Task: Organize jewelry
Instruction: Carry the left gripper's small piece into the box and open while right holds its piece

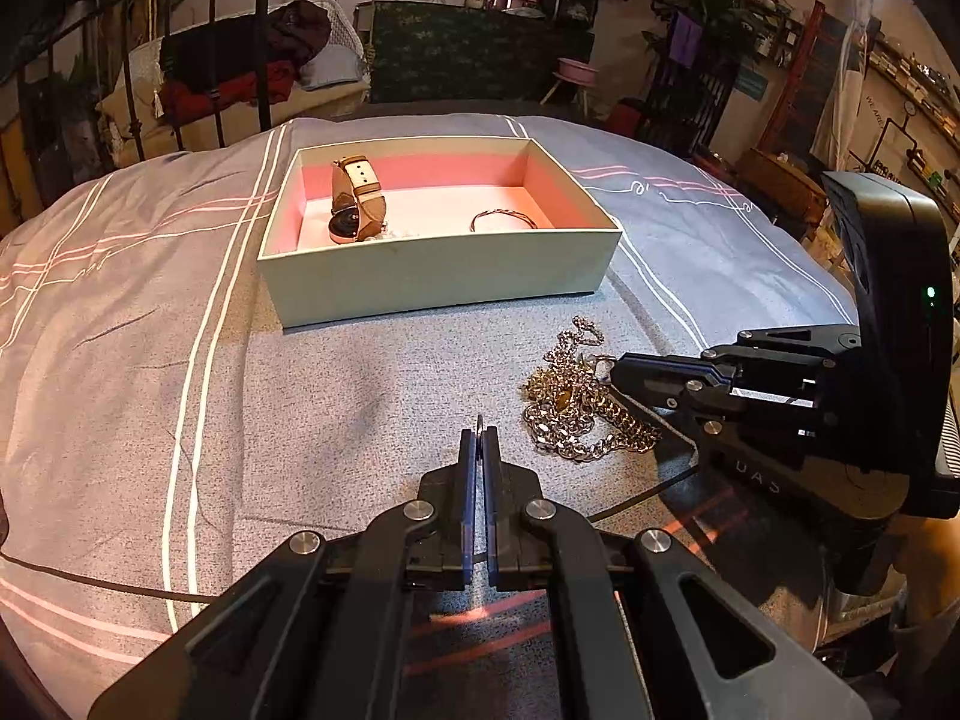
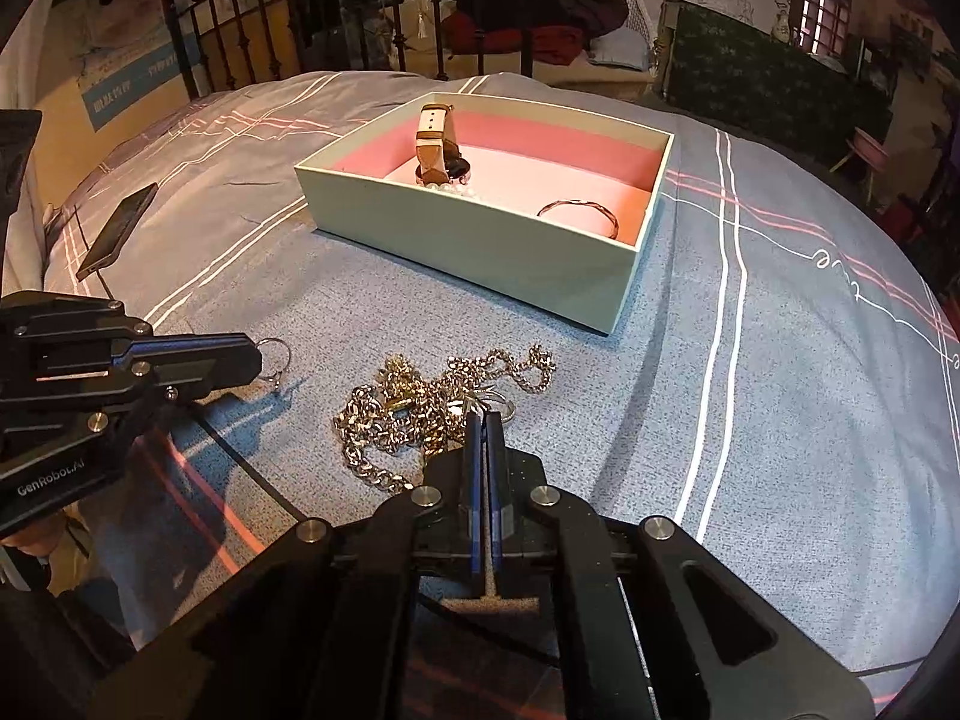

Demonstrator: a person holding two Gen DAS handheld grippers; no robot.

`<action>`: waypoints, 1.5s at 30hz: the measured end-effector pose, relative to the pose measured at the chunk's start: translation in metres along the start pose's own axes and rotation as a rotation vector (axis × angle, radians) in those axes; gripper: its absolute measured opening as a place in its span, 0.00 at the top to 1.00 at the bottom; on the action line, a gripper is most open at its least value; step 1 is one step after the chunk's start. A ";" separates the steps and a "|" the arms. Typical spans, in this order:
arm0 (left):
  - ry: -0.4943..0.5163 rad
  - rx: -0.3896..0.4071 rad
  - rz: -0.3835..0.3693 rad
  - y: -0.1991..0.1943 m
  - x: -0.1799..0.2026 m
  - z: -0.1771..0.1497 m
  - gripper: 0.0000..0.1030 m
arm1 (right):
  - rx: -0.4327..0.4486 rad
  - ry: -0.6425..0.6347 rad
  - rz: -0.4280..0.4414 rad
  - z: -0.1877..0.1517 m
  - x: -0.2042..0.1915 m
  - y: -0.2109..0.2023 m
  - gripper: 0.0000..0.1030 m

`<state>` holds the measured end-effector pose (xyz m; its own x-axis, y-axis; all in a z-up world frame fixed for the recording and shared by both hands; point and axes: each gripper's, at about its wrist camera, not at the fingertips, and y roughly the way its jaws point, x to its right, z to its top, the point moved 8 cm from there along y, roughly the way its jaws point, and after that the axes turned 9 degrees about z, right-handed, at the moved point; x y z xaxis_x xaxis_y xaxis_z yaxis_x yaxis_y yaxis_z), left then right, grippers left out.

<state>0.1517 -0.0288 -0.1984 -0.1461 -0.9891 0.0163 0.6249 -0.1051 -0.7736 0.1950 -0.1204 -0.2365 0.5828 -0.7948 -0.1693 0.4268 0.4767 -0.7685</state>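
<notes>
A pale green open box (image 1: 441, 273) (image 2: 480, 240) with a pink lining sits on the bed. Inside are a tan-strapped watch (image 1: 355, 199) (image 2: 437, 141), a thin bangle (image 1: 503, 218) (image 2: 579, 216) and small pearl beads (image 2: 459, 186). A heap of gold chains (image 1: 576, 402) (image 2: 420, 408) lies in front of the box. My left gripper (image 1: 479, 435) (image 2: 259, 357) is shut on a thin silver ring (image 2: 275, 360) just above the cover. My right gripper (image 2: 483, 420) (image 1: 612, 367) is shut at the chain heap's edge, on a small silver ring piece (image 2: 501, 405).
The grey-blue striped bed cover (image 1: 150, 330) (image 2: 780, 360) spreads all round the box. A dark phone (image 2: 117, 228) lies at the left. A black cable (image 1: 90, 582) runs across the cover. An iron bed rail (image 1: 180, 60) and clutter stand behind.
</notes>
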 end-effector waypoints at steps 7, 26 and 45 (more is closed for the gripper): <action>-0.001 0.000 0.003 0.002 0.000 -0.001 0.98 | -0.001 -0.012 -0.004 0.008 -0.002 0.005 0.62; -0.011 0.053 0.017 -0.011 -0.010 0.019 0.98 | 0.097 -0.031 -0.010 0.027 -0.002 -0.031 0.98; -0.013 0.097 0.123 0.022 -0.026 0.146 0.98 | 0.186 0.018 -0.080 0.130 0.034 -0.025 0.98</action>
<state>0.2812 -0.0202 -0.1236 -0.0544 -0.9963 -0.0666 0.7086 0.0085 -0.7055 0.2943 -0.1107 -0.1432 0.5301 -0.8388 -0.1242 0.5926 0.4713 -0.6532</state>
